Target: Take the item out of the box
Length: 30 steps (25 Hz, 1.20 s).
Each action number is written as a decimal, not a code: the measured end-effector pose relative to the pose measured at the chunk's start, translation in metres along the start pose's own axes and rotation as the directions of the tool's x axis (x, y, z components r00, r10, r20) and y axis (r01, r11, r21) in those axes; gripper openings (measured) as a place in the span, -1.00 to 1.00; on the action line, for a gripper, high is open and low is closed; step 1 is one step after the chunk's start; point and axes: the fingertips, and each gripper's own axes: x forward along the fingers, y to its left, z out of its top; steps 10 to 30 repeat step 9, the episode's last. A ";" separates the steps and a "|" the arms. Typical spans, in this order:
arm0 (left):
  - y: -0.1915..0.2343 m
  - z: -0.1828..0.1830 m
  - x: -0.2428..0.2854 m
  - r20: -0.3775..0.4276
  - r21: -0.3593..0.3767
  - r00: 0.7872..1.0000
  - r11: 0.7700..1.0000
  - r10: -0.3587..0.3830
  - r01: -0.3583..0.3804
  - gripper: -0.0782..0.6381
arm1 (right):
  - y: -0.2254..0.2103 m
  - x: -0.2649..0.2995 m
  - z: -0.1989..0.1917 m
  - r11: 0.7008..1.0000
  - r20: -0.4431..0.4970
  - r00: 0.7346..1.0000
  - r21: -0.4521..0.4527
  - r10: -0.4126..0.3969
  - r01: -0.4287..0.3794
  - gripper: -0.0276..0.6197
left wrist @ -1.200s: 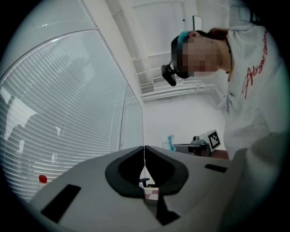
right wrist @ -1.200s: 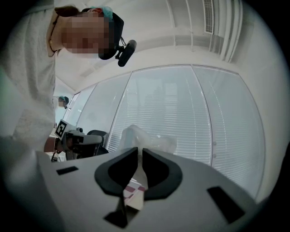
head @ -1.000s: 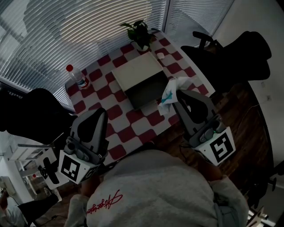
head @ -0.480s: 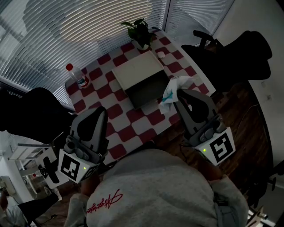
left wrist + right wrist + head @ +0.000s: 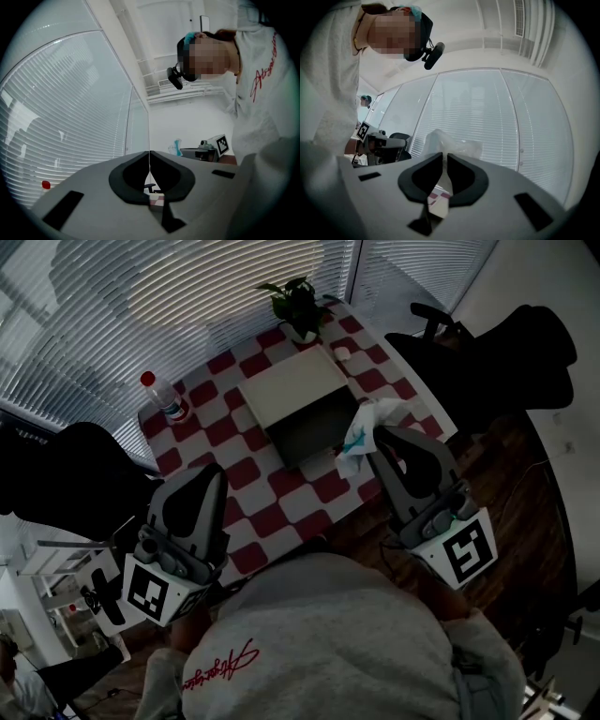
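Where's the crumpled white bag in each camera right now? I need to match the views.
Head view: the white bag is right of centre, at the tips of the right gripper.
Left gripper view: small, right of centre, beyond the jaws.
Right gripper view: centre, pinched between the jaws and bulging above them.
Shared landmark: the window blinds.
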 end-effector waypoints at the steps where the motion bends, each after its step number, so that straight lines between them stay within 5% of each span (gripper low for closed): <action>1: -0.001 0.000 0.001 -0.002 -0.001 1.000 1.000 -0.002 0.002 -0.73 | 0.000 0.000 0.000 1.000 -0.001 1.000 0.000 0.001 -0.001 -0.79; 30: -0.001 0.001 0.002 -0.005 0.003 1.000 1.000 -0.004 0.004 -0.73 | -0.003 -0.001 0.001 1.000 0.001 1.000 -0.003 -0.005 0.005 -0.79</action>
